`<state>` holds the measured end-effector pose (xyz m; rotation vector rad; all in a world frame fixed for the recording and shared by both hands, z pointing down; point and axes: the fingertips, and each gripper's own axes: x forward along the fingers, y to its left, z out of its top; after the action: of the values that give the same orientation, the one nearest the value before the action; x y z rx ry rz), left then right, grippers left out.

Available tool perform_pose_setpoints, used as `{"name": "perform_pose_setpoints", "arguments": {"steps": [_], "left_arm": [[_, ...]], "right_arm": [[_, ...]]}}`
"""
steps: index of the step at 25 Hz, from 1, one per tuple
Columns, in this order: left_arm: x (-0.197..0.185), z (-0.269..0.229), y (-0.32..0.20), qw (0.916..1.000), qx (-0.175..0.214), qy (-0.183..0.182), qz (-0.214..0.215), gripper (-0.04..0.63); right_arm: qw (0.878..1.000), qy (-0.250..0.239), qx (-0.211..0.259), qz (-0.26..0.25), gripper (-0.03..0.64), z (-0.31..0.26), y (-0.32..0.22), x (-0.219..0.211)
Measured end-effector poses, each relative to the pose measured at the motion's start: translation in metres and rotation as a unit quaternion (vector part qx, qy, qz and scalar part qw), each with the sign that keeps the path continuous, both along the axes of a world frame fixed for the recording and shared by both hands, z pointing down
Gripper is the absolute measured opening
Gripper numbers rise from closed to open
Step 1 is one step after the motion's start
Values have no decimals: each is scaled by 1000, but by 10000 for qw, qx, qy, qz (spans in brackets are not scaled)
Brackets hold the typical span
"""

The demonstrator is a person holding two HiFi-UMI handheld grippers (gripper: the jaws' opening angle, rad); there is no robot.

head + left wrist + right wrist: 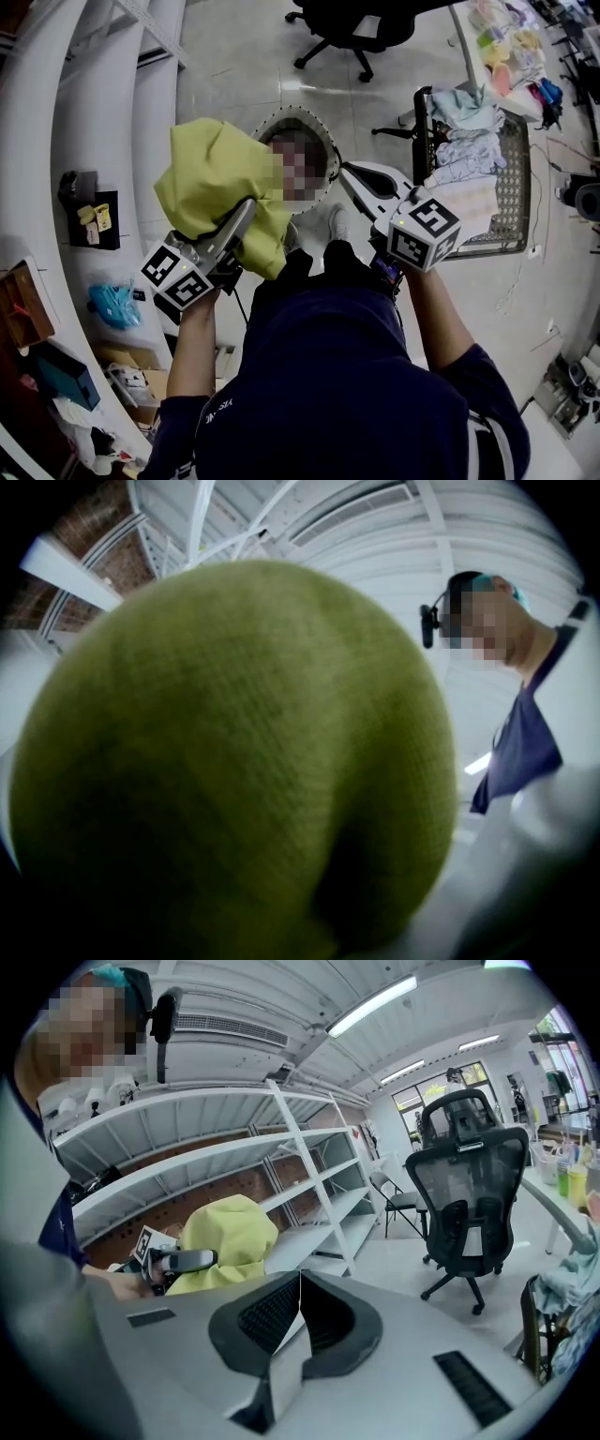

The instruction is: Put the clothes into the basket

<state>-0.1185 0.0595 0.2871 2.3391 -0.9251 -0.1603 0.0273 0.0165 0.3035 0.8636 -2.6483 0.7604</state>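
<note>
Cloth [211, 192] in yellow-green, finely woven with a visible grain, bunched into a rounded, puffed lump with a deep dark fold on its lower side. Same cloth [234, 761] across almost all of the left gripper view, covering that claw's own jaws there. From the right gripper view, cloth [230, 1237] as a hooded mound in front of white shelves [281, 1147]. Held in the air above the floor, at the left of the head view, well apart from the black mesh basket [514, 187] at the right. Already heaped in that basket: pale blue and white clothes [469, 141].

Pinched by left claw [246, 211], with 1 grey jaw laid across the front of the lump and fabric bulging above and below it. Left forearm raised from below, marker cube [178, 275] just above the hand, claw reaching up and to the right in the head view.

Right claw [352, 173] empty, its 2 jaws pressed together. In its own view, right claw [300, 1283] with black inner faces meeting tip to tip and nothing between. Right forearm bent upward on the other side of the body, tip between cloth and basket in the head view. Beyond, black office chair [464, 1194] on the floor
</note>
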Motion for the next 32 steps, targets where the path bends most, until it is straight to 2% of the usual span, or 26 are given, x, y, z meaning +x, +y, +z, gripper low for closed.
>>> {"name": "perform_pose_setpoints", "arguments": {"steps": [13, 25, 32], "left_arm": [[41, 66, -33, 9973, -565, -459, 44, 101], [63, 141, -72, 9927, -1071, -501, 219, 101], [71, 186, -89, 9882, -1343, -695, 260, 101]], "right_arm": [[9984, 117, -506, -244, 8, 36, -34, 33], [9955, 352, -835, -273, 8, 62, -47, 56], [9936, 364, -1029, -300, 8, 80, -49, 58]]}}
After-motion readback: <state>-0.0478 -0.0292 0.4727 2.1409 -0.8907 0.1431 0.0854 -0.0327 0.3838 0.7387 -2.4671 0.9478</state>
